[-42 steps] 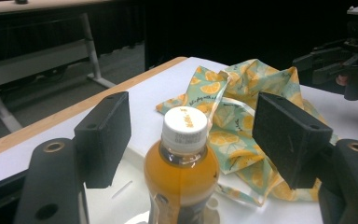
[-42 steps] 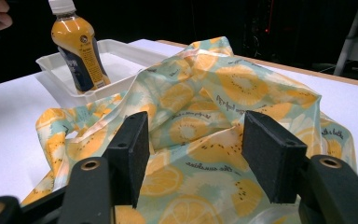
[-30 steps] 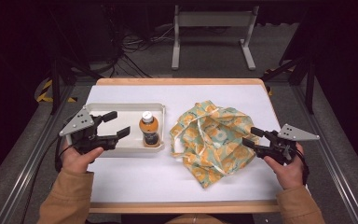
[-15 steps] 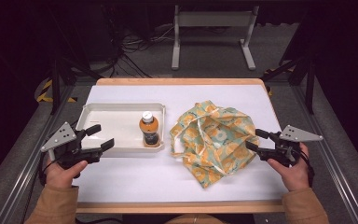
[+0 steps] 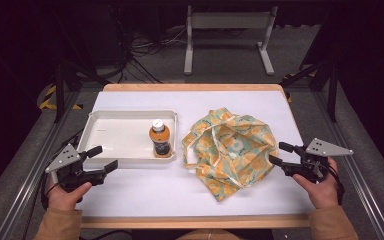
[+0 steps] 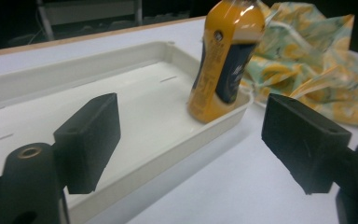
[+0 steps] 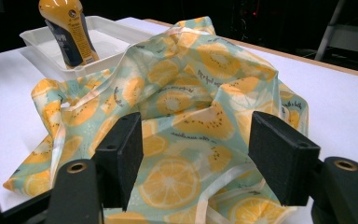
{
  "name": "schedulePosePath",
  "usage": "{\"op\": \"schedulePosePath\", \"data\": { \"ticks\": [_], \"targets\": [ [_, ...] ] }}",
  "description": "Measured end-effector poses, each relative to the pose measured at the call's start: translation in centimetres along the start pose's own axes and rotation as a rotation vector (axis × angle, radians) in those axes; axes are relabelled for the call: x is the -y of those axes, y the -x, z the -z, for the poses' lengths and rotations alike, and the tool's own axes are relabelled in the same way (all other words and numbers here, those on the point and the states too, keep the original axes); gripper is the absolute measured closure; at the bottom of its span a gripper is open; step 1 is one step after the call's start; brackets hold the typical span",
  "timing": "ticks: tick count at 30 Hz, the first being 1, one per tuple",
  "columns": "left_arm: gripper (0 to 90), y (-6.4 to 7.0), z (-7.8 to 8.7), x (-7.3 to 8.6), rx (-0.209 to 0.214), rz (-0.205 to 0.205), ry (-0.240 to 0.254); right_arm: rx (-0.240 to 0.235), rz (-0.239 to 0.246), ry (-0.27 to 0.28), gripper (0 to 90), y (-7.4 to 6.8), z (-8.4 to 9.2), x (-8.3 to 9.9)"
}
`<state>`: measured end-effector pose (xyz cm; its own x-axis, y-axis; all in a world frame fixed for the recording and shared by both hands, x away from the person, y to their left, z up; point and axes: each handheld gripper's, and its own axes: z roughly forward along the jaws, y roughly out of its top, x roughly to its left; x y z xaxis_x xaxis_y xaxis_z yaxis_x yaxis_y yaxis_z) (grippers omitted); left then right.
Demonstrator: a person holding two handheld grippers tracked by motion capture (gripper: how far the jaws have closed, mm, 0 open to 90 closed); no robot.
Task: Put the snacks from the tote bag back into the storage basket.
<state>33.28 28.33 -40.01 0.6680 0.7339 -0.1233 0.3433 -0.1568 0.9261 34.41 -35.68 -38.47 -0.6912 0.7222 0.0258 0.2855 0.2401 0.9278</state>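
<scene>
High view, near to far. Near edge: two hands at table (image 5: 145, 197) corners, each w/ a gripper. Left gripper (image 5: 104, 159) jaws spread, nothing between them, parked just short of tray (image 5: 111, 161) front wall, off its left end. Right gripper (image 5: 281, 154) jaws likewise apart, empty, tips just beside right edge of bag (image 5: 230, 150), not seen touching.

Mid-table: bottle (image 5: 159, 140) upright inside tray, right end, near front wall; cap on. Bag crumpled flat just right of tray, handles loose on top, mouth not held apart.

Left gripper view: bottle (image 6: 226, 60) ahead and right of centre, well past jaw tips; tray wall (image 6: 177, 151) crosses between jaws.
Right gripper view: bag (image 7: 191, 93) fabric directly ahead and under jaws, no fold pinched.

Far: wood strip at table's back edge, then dark floor w/ cables, metal stand.

Judgement: prob. bottle-into-bag job. Nothing done yet — bottle not grasped, bag not opened. Left to do: open bag, lift bottle, insert.
</scene>
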Motion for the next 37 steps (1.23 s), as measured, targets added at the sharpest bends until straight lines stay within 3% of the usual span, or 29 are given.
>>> {"op": "schedulePosePath", "data": {
  "ticks": [12,15,20,22,25,37],
  "targets": [
    [16.3,-0.3,-1.2,3.0,-0.008,0.009,-0.028,-0.002,0.019,-0.002,36.2,0.4,-0.5,1.3],
    [14.4,-0.4,-1.8,3.7,-0.029,0.010,-0.045,0.001,0.017,0.001,36.2,0.5,-0.6,1.6],
    [14.4,-0.5,-2.0,4.2,-0.044,0.020,-0.041,0.002,0.010,0.008,36.2,0.7,-0.8,1.9],
    [15.7,-0.6,-1.9,4.2,-0.081,0.003,-0.045,0.000,0.008,0.001,37.2,0.7,-0.9,2.0],
    [17.5,-0.8,-1.6,4.3,-0.103,0.019,-0.045,-0.006,0.007,-0.010,39.8,0.8,-1.0,2.1],
    [19.7,-0.9,-1.5,4.5,-0.125,0.037,-0.036,0.005,0.000,-0.009,42.7,0.7,-0.8,1.8]
  ]
}}
